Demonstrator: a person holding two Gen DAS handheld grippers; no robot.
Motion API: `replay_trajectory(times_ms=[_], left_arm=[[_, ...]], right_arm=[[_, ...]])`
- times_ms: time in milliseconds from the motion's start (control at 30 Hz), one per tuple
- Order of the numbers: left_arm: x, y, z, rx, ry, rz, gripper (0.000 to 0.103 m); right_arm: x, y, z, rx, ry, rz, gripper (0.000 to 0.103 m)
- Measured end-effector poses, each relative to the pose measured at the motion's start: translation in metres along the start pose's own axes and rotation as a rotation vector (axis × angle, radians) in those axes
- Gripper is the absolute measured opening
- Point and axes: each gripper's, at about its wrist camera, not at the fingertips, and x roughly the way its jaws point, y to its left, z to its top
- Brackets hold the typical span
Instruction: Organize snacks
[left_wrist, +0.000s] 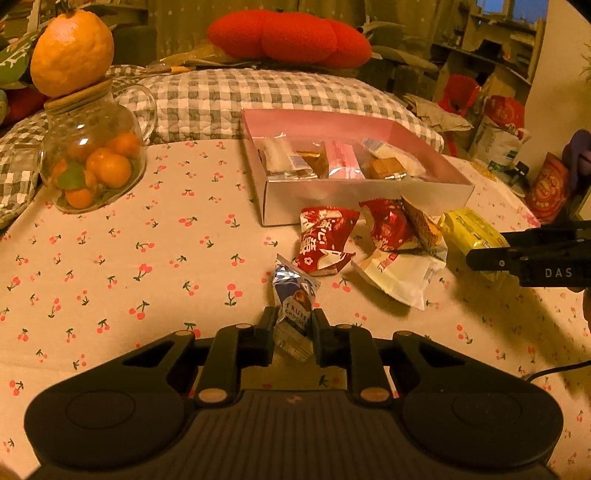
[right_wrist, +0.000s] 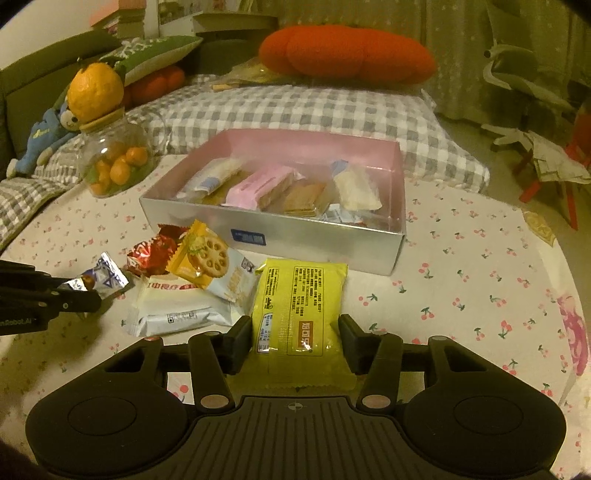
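We find the left tongs (left_wrist: 294, 325) pinching a blue-and-silver truffle chocolate packet (left_wrist: 295, 295) by its near end; the packet's far end angles up over the counter (left_wrist: 110, 280), which wears a cherry-print cloth. The right tongs (right_wrist: 295, 338) are closed on the near end of a yellow snack packet (right_wrist: 301, 306), one finger against each long edge, the packet lying flat with its printed back upward.

Between the two tools we note a loose heap of snacks: a white packet (right_wrist: 177, 310) lying flat, an orange cracker packet (right_wrist: 207, 262) propped over it, and two red wrappers (left_wrist: 325, 236) behind. All of these rest outside the box, just beside its near wall.

The box (right_wrist: 303, 236) is a shallow open tray, silver outside and pink inside, with a blue label on its near wall. Inside it we count a white wafer packet (right_wrist: 218, 175) at the left, a pink packet (right_wrist: 262, 186) next to it, a clear-wrapped brown biscuit stack (right_wrist: 304, 197) in the middle, and a pale packet (right_wrist: 356, 188) at the right. Smaller wrappers lie beneath these; we cannot tell what they are. The far half of the box floor is bare.

At the far left of the counter stands a glass jar (left_wrist: 92, 162) holding small oranges and a green leaf. A large orange (left_wrist: 72, 51) sits on its lid. Behind the counter lies a grey checked cushion (left_wrist: 280, 96), with a red plush cushion (left_wrist: 288, 37) beyond it.
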Motion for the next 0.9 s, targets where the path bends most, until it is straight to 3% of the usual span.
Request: replay_trajectory(times_ms=[633,900], left_arm=[[-0.011,-0.003,0.017,-0.056,0.023,-0.05,0.018],[-0.015,-0.005,0.03,-0.052,0.014,-0.046,0.018]], right_arm=[[-0.013,0.002,0.018,0.042,0.069,-0.017,0.049],[-0.024,0.006,0.03,-0.006,0.047,-0.021,0.049]])
